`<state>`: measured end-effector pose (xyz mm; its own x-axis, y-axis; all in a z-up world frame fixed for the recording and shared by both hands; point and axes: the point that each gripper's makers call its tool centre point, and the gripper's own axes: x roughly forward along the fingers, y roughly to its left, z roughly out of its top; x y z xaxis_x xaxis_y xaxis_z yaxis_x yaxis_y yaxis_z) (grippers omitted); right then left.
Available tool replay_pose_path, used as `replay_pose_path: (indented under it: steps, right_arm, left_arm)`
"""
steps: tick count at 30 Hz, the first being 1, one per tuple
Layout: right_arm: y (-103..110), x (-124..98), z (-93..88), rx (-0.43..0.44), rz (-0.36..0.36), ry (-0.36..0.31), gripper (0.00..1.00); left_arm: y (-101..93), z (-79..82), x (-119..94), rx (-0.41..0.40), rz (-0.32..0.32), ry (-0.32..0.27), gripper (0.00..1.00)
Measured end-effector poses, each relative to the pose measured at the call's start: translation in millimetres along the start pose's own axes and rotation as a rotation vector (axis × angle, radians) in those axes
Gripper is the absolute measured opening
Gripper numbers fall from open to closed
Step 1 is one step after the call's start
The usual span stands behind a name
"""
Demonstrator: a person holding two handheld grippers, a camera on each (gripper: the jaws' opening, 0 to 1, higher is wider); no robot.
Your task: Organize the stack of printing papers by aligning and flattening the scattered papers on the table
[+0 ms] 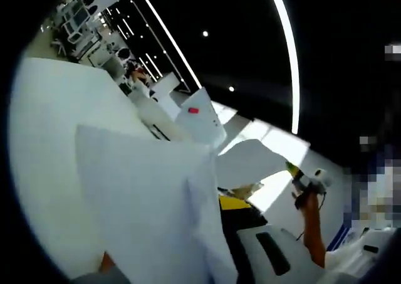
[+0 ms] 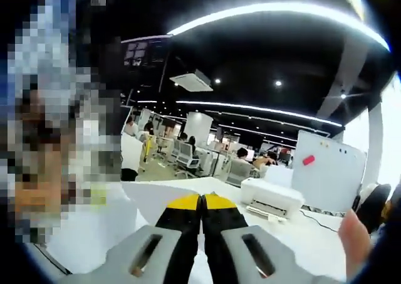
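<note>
The papers are lifted off the white table, held up as a loose sheaf just in front of the left gripper; I cannot tell how its jaws stand, they are hidden behind the sheets. The edges look uneven, so I judge that aligning and flattening remain. The right gripper has its jaws pressed together on a sheet edge. Beyond the table stand a printer and a whiteboard.

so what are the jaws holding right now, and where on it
The right gripper is shut on the edge of a paper sheet. Whether the left holds the papers cannot be told.
</note>
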<state>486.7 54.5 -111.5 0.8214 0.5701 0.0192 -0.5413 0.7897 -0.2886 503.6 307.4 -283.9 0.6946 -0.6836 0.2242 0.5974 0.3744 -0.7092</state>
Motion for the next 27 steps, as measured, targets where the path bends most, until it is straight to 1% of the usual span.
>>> replay_pose_path:
  steps: [3,5,7,8,9,10,12,13,15,16,17,18,19,20,22,24,27]
  right_arm:
    - [31,1,-9.8,-0.060,0.057,0.015,0.00]
    - [44,1,-15.0,-0.062,0.067,0.019,0.00]
    - [62,1,-19.2,-0.060,0.120,0.020,0.00]
    - [68,0,-21.7,-0.058,0.126,0.020,0.00]
    - [82,0,-25.5,-0.055,0.161,0.017,0.00]
    - [91,0,-28.6,-0.059,0.189,0.021,0.00]
    - [112,-1,-44.5,-0.100,0.222,0.052,0.00]
    - [120,-1,-53.7,-0.149,0.241,0.071,0.00]
    - [123,3,-73.4,-0.184,0.213,0.124,0.00]
    - [128,5,-79.4,-0.191,0.229,0.124,0.00]
    - [131,7,-87.6,-0.194,0.238,0.148,0.00]
    - [132,8,-91.8,-0.192,0.239,0.162,0.00]
    - [133,10,-94.3,-0.191,0.241,0.166,0.00]
    - [140,11,-97.5,-0.187,0.263,0.168,0.00]
    - [145,11,-99.8,-0.193,0.277,0.173,0.00]
    - [147,12,-103.5,-0.219,0.275,0.183,0.00]
    - [146,15,-109.5,-0.229,0.272,0.201,0.00]
  left_arm:
    - [-1.3,1.3,2,-0.038,-0.004,-0.016,0.06]
    - [-0.8,0.8,3,-0.047,0.000,-0.017,0.06]
    - [1.1,0.9,4,-0.058,0.006,-0.016,0.06]
    - [2.3,1.5,5,-0.064,0.006,-0.015,0.06]
    - [2.7,1.6,5,-0.070,0.008,-0.015,0.06]
    - [3.0,1.7,5,-0.077,0.010,-0.017,0.06]
    - [2.5,1.6,5,-0.093,0.009,-0.021,0.06]
    - [3.9,2.4,5,-0.107,0.016,-0.027,0.06]
    - [4.7,2.8,5,-0.111,0.018,-0.029,0.06]
    - [4.7,2.7,4,-0.115,0.021,-0.031,0.06]
    - [4.3,2.5,4,-0.117,0.022,-0.033,0.06]
    - [1.6,1.0,4,-0.117,0.020,-0.033,0.06]
    - [0.7,0.4,4,-0.119,0.019,-0.032,0.06]
    - [-1.0,-0.4,4,-0.120,0.020,-0.033,0.06]
    - [-0.3,1.2,3,-0.119,0.022,-0.036,0.06]
    - [-0.4,2.6,3,-0.126,0.019,-0.043,0.06]
    - [-0.1,4.1,3,-0.140,0.012,-0.049,0.06]
